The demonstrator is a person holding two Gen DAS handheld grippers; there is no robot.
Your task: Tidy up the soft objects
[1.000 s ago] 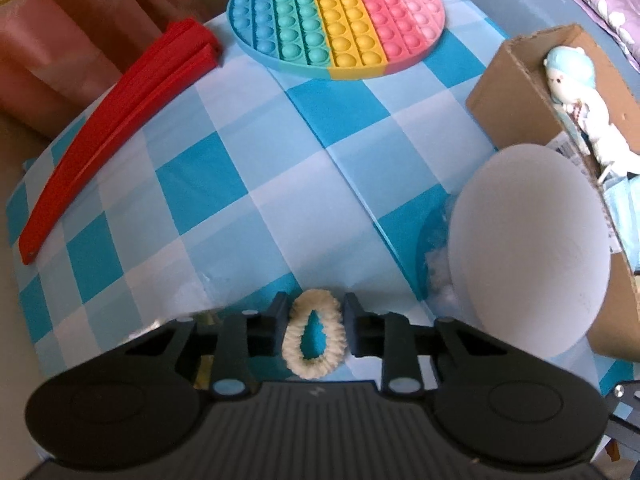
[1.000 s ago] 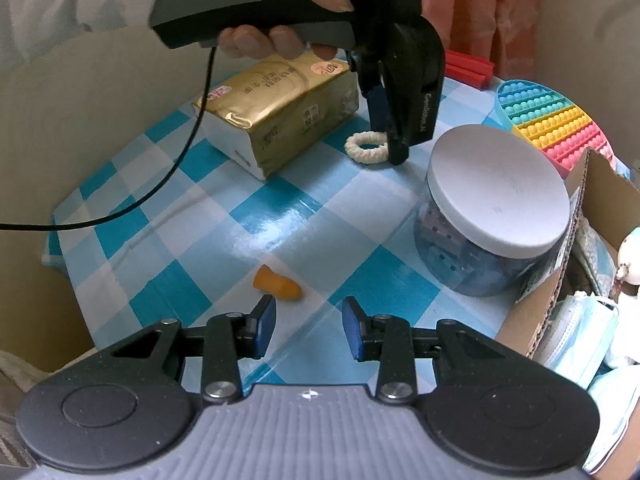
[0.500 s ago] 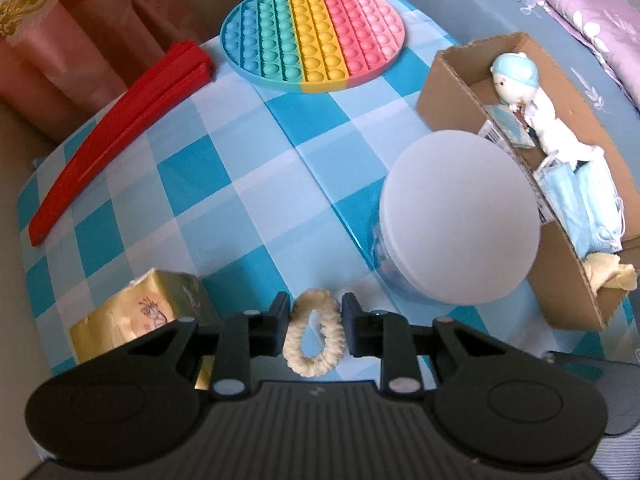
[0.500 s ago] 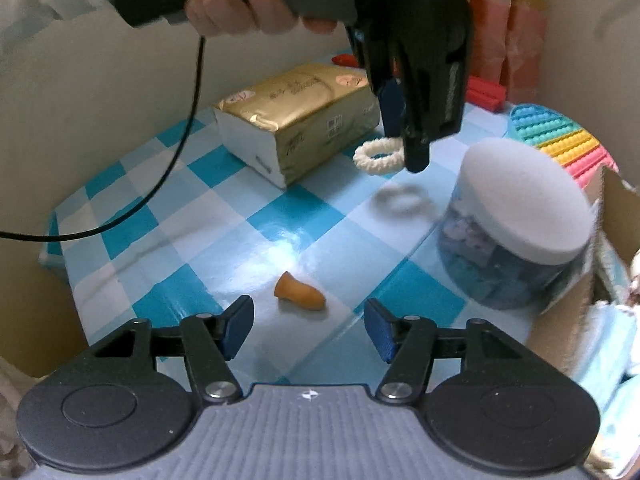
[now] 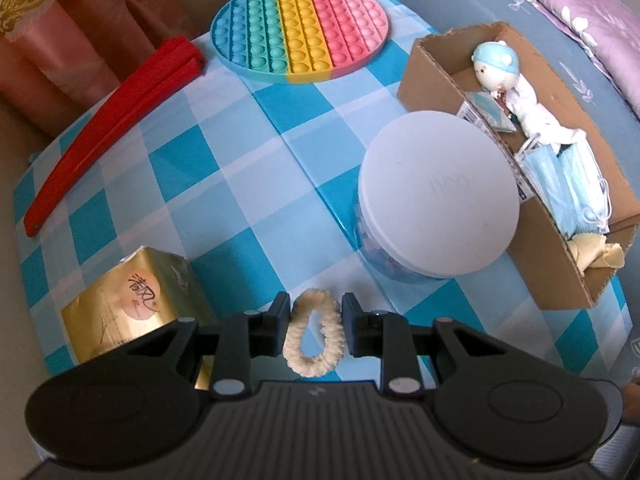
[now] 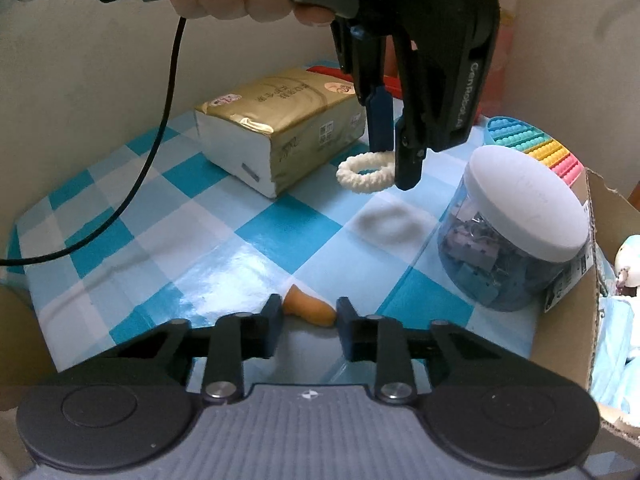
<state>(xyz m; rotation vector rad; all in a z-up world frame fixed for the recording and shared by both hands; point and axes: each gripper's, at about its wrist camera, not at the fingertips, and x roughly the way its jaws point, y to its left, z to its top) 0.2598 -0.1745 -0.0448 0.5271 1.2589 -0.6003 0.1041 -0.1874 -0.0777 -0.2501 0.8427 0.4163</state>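
Observation:
My left gripper (image 5: 314, 322) is shut on a cream fluffy hair tie (image 5: 314, 334) and holds it in the air above the checked table; the right wrist view shows this gripper (image 6: 394, 160) with the hair tie (image 6: 366, 172) hanging from it. My right gripper (image 6: 306, 320) is open and low over the table, its fingers on either side of a small orange foam earplug (image 6: 310, 310). A cardboard box (image 5: 432, 68) at the right holds a plush doll (image 5: 504, 72), blue face masks (image 5: 568, 184) and a yellow cloth (image 5: 596, 256).
A clear jar with a white lid (image 5: 436, 192) stands beside the box. A gold tissue pack (image 5: 132, 308) lies at the left. A rainbow pop-it mat (image 5: 300, 28) and a red curved strip (image 5: 108, 120) lie at the far side. A cable (image 6: 160, 120) hangs from the left gripper.
The left gripper has risen higher with the hair tie. The right gripper has moved forward and down, so the orange earplug now lies between its fingers.

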